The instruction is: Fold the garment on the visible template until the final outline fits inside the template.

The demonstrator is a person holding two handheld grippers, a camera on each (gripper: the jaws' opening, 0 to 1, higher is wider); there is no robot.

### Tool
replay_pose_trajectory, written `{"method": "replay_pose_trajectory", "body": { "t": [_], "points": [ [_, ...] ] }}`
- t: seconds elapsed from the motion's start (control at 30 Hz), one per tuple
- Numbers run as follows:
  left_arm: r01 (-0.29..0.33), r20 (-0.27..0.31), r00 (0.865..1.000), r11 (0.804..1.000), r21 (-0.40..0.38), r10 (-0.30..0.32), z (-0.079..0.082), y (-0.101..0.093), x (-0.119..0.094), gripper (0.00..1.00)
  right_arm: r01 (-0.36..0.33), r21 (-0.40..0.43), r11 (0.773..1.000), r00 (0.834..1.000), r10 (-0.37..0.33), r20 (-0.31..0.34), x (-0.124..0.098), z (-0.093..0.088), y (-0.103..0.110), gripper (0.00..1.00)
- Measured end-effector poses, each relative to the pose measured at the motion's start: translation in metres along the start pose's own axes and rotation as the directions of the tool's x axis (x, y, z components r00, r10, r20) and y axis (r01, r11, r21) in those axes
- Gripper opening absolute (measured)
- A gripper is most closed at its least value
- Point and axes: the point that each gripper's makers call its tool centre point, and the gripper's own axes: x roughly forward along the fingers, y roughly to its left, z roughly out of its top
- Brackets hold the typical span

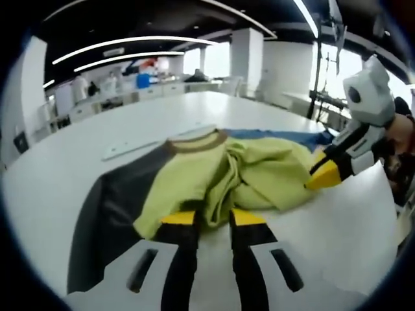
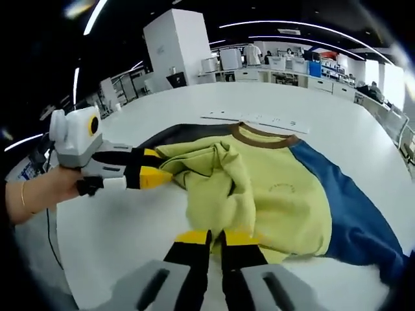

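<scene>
Soft matt cloth garment point(image 2: 259, 188) on a smooth, slightly glossy white table point(image 2: 117, 227).

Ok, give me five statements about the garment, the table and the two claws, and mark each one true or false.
1. The garment lies on a white table. True.
2. The garment is all one colour. False: its body is yellow-green, one sleeve is blue, the other is dark, and the collar is brown.
3. The left claw touches the bunched yellow-green fabric. True, its yellow tips meet the fabric's edge.
4. The garment is spread flat, with no folds. False: fabric is heaped in thick wrinkles across its middle.
5. The right claw hangs far from the garment. False: its tips are at the garment's near edge.
</scene>
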Motion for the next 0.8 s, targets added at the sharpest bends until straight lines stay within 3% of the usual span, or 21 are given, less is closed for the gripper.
{"method": "replay_pose_trajectory", "body": {
  "t": [0.23,0.8],
  "points": [
    [0.0,-0.011,1.0,1.0,0.011,0.0,-0.001,0.003,0.002,0.02,0.0,0.025,1.0,1.0,0.0,-0.002,0.001,0.0,-0.002,0.0],
    [0.017,0.012,1.0,0.994,0.106,-0.018,0.02,-0.008,-0.04,0.0,-0.032,-0.002,1.0,1.0,0.032,0.002,-0.048,0.009,-0.006,0.0]
  ]
}}
